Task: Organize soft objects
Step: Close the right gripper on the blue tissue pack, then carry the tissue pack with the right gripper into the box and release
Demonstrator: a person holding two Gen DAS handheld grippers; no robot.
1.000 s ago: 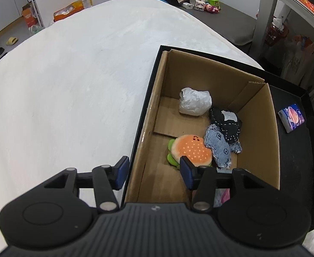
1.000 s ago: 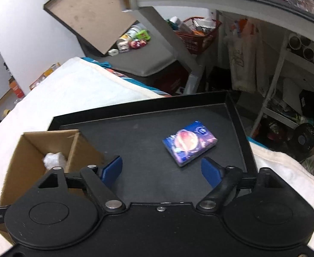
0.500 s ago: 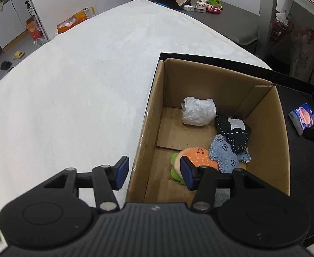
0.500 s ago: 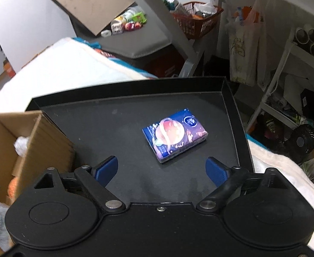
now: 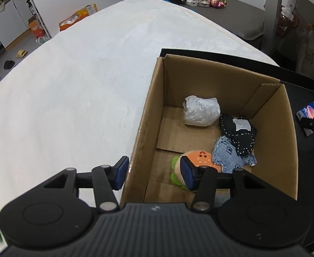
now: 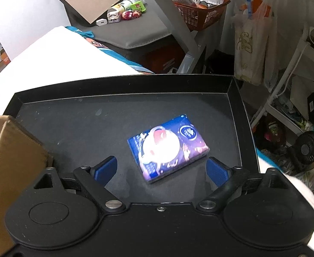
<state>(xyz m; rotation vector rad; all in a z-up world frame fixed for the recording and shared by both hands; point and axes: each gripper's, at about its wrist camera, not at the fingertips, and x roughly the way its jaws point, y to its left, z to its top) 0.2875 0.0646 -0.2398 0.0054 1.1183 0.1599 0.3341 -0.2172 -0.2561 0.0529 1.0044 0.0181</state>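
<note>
**Tissue pack on tray, box part-filled**

Left wrist view: our left gripper (image 5: 153,172) hangs wide and empty, straddling the near-left wall of the cardboard box (image 5: 270,141). Inside: burger plush (image 5: 202,157), blue cloth (image 5: 230,157), black pouch (image 5: 240,131), white bundle (image 5: 201,111).

Right wrist view: our right gripper (image 6: 161,169) stands wide and empty, just short of the tissue pack (image 6: 167,147), which lies flat right of centre on the black tray (image 6: 122,85). We judge the pack light, squashy, film-slick; we would pinch across its short sides.
</note>
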